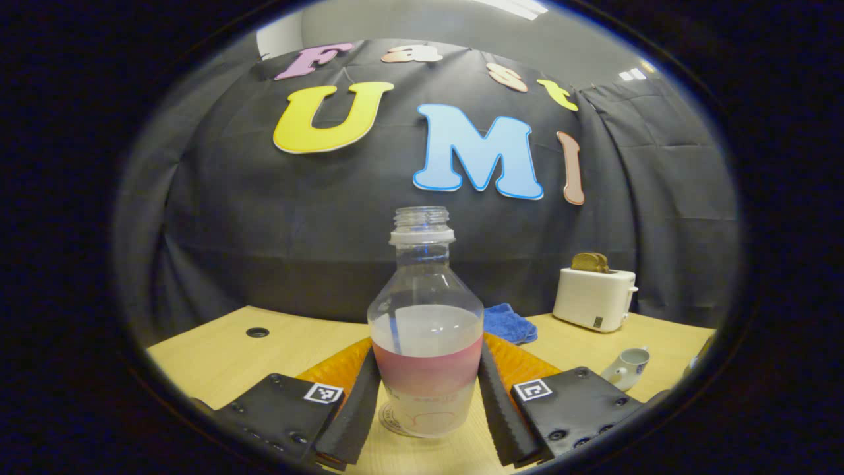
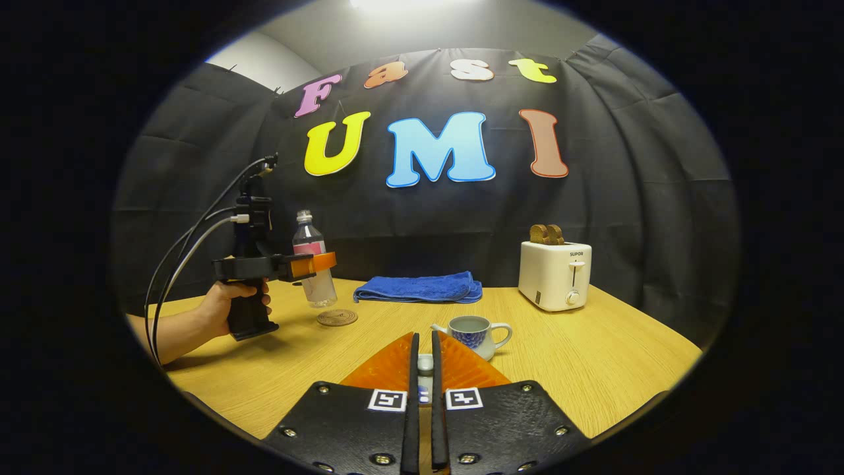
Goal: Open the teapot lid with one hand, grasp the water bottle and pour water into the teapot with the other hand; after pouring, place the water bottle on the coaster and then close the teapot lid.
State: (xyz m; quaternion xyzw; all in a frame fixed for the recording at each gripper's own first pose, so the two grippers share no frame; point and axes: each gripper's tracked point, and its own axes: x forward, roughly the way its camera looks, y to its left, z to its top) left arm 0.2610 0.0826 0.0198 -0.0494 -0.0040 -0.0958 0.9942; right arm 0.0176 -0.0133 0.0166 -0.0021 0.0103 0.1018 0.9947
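The clear water bottle (image 1: 426, 330), uncapped, pink-banded and about half full, stands upright between the fingers of my left gripper (image 1: 428, 349), which press on both its sides. In the right gripper view the left gripper (image 2: 316, 264) holds the bottle (image 2: 310, 254) just behind the round brown coaster (image 2: 337, 317), its base close to the tabletop. The white and blue teapot (image 2: 471, 332) sits lidless on the table ahead of my right gripper (image 2: 425, 338), which is shut on the small teapot lid (image 2: 425, 363). The teapot (image 1: 626, 367) also shows at the right of the left gripper view.
A white toaster (image 2: 555, 275) with bread in it stands at the back right. A folded blue towel (image 2: 422, 288) lies along the wall. A person's hand (image 2: 221, 305) holds the left gripper's handle, cables trailing up. A cable hole (image 1: 257, 332) is in the wooden table (image 2: 593, 356).
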